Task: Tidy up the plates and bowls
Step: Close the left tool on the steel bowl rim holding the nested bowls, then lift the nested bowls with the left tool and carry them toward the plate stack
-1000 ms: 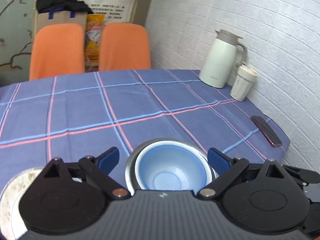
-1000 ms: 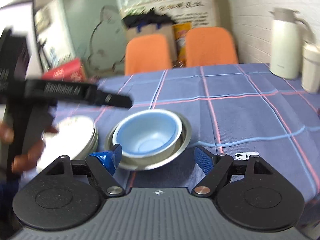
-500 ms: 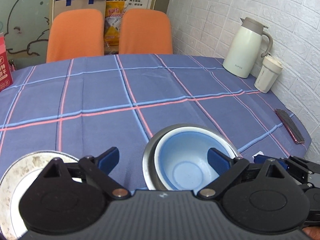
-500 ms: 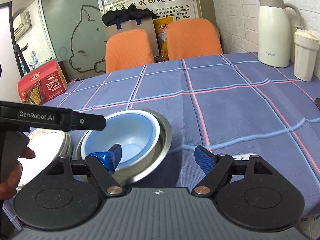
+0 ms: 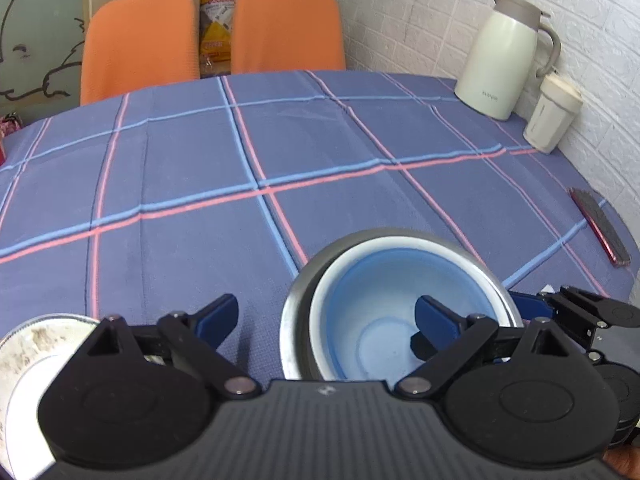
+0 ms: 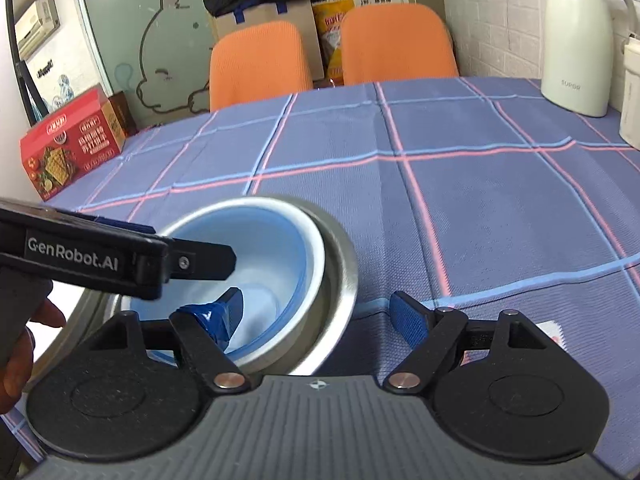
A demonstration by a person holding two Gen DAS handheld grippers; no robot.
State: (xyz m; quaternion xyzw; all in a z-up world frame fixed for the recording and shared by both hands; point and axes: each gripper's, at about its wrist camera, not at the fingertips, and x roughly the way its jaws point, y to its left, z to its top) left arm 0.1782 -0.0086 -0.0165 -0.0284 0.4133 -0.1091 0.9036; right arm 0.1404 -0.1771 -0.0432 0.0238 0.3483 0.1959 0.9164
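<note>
A light-blue bowl [image 5: 360, 280] sits nested inside a steel bowl [image 5: 294, 320] on the blue checked tablecloth. My left gripper [image 5: 326, 316] is open across the stack's left rim, its right finger inside the blue bowl and its left finger over the cloth. My right gripper [image 6: 318, 316] is open across the right rim of the blue bowl [image 6: 272, 236] and the steel bowl [image 6: 340, 276], left finger inside and right finger outside. A white speckled plate [image 5: 24, 360] lies left of the bowls, partly hidden by the left gripper.
A cream thermos jug [image 5: 500, 60] and a lidded cup [image 5: 552, 120] stand at the far right by the brick wall. A phone in a red case [image 5: 600, 224] lies near the right table edge. A red cracker box [image 6: 68, 144] is far left. Two orange chairs [image 5: 140, 40] stand behind.
Both grippers have closed in on the nested bowls. Each now has one finger dipped inside the blue bowl. The bowls have not moved and both grippers stay open.
</note>
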